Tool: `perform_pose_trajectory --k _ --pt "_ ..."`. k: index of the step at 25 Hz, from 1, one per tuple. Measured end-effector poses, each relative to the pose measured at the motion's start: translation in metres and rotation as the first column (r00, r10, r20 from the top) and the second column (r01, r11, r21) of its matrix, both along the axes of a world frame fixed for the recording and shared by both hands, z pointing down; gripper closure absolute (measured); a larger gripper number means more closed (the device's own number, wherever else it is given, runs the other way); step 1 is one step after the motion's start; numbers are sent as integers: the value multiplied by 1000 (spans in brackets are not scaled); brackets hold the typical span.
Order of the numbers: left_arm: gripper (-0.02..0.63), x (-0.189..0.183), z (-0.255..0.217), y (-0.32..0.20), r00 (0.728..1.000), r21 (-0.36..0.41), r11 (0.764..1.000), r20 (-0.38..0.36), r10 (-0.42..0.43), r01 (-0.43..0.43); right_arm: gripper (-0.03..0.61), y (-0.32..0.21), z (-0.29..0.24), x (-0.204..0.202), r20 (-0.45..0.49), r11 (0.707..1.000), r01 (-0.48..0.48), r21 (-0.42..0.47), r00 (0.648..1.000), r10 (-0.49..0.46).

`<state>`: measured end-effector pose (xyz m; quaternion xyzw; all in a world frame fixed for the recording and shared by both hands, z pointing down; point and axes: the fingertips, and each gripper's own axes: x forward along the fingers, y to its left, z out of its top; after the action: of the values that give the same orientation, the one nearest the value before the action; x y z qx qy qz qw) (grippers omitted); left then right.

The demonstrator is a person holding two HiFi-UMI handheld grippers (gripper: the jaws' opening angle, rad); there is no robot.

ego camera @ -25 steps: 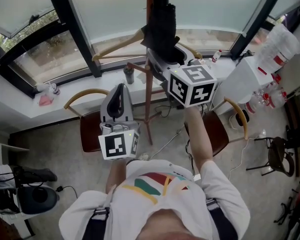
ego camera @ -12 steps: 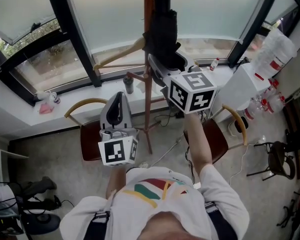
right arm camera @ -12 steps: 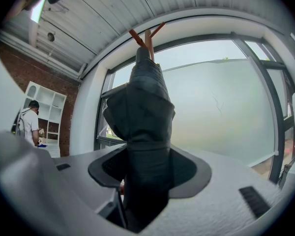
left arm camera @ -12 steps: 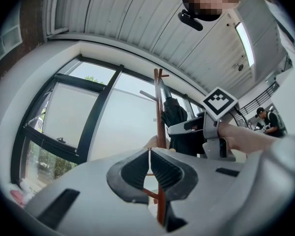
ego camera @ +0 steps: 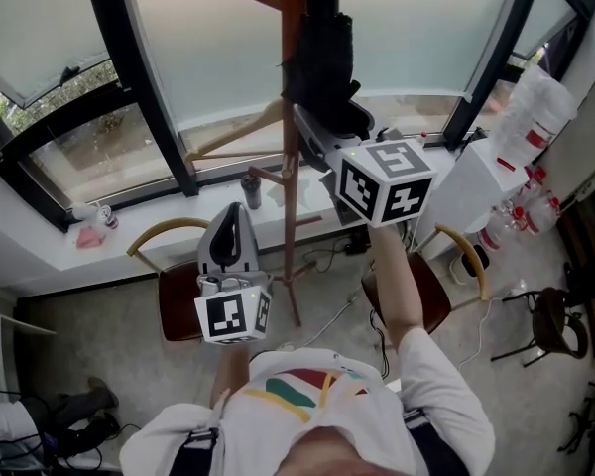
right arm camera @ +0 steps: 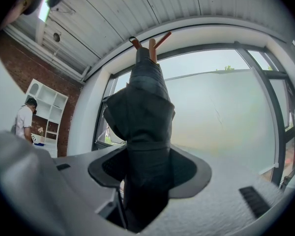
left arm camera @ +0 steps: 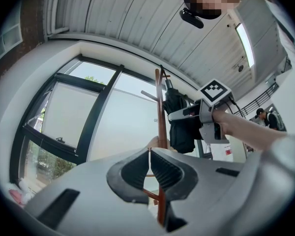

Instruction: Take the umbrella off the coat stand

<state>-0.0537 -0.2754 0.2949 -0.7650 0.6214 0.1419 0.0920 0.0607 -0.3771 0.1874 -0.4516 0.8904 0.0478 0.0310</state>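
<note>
Big curved windows (ego camera: 228, 58) stand behind everything. Our right gripper (right arm camera: 147, 173) has its two fingers squeezed tight on the black folded umbrella (right arm camera: 145, 117), low down on its bundle. The umbrella hangs on the wooden coat stand (ego camera: 292, 186), with its top up by the pegs (right arm camera: 148, 42). Our left gripper (left arm camera: 148, 168) has its fingers pressed together with nothing in them. It waits lower down, apart from the stand.

We think the umbrella is light. Its cloth looks soft and squashy, maybe a bit slippery, with a hard stick inside. So we think a firm hold round the thick bunched part is best.

Our right gripper view shows the umbrella's top end by the pegs more clearly than the head view does. Our left gripper view shows, from the side, the right gripper on the umbrella just beside the stand. Only the head view shows the bottom of the stand and a brown chair (ego camera: 178, 300) on the floor.
</note>
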Motion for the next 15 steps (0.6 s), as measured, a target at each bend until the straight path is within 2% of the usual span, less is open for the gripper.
perform_pose_trajectory --k 8,15 --pt "603 7 0 -1 1000 2 1000 1 20 -20 353 8 -62 8 1 993 -7 115 1000 7" --pt "603 7 1 -1 1000 17 999 5 29 -29 353 29 -109 18 22 973 -15 230 1000 10"
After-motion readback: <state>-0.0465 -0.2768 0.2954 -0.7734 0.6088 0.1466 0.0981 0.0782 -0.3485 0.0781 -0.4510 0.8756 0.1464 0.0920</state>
